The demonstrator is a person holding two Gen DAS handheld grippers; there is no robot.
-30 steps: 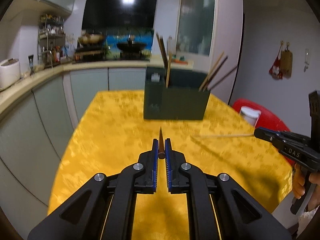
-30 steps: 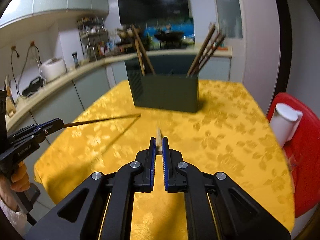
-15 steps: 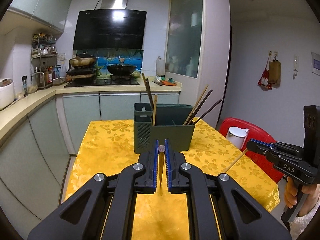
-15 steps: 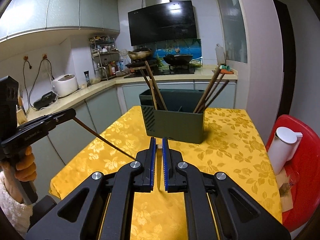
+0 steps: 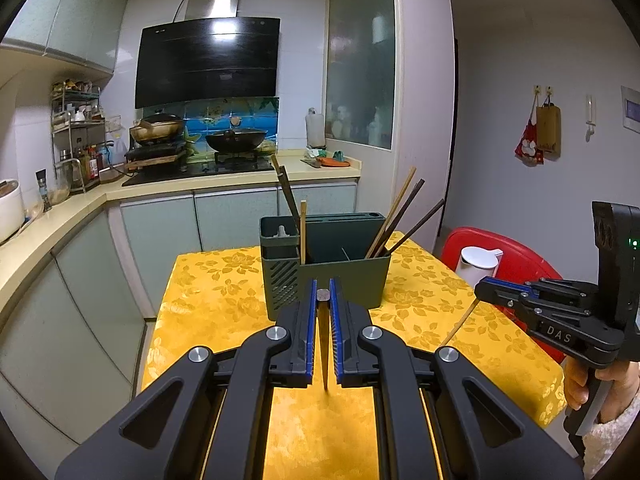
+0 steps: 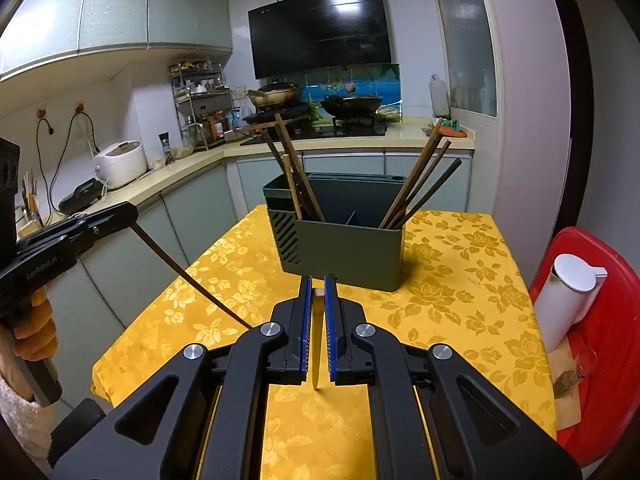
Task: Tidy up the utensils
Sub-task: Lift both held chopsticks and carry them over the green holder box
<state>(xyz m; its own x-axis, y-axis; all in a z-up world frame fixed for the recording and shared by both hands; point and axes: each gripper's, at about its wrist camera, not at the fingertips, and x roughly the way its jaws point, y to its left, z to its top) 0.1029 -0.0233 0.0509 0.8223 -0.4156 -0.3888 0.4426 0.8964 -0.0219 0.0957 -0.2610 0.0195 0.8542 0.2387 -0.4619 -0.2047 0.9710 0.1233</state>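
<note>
Dark green utensil holder (image 5: 325, 266) stands upright on the table with the yellow floral cloth (image 5: 208, 300), slotted vents on its left side, knife-block slits along the back top. Left compartment holds a few chopsticks (image 5: 303, 232), one pale wood and upright, two darker ones leaning left; right compartment holds three more chopsticks (image 6: 420, 188) fanned out to the right, mixed light and dark brown. Left gripper (image 5: 322, 295) has its blue-padded jaws clamped on a dark chopstick (image 5: 323, 344); in the left wrist view its butt end shows between the tips and the shaft hangs down toward the cloth, while the right wrist view shows it slanting down and to the right from the tips, lower end hidden behind the right gripper's frame. Holder sits just ahead of the tips, apart from them. Right gripper (image 6: 316, 292) is likewise closed on a light wooden chopstick (image 6: 316, 360), pale butt end between the pads, thin tip pointing down; holder is near, straight ahead, not touching. Writing: "GenRobot.AI" on the left gripper body in the right wrist view, "DAS" on the right gripper body in the left wrist view. White kettle (image 6: 568, 300) sits on a red stool (image 6: 608, 360) right of the table.
</note>
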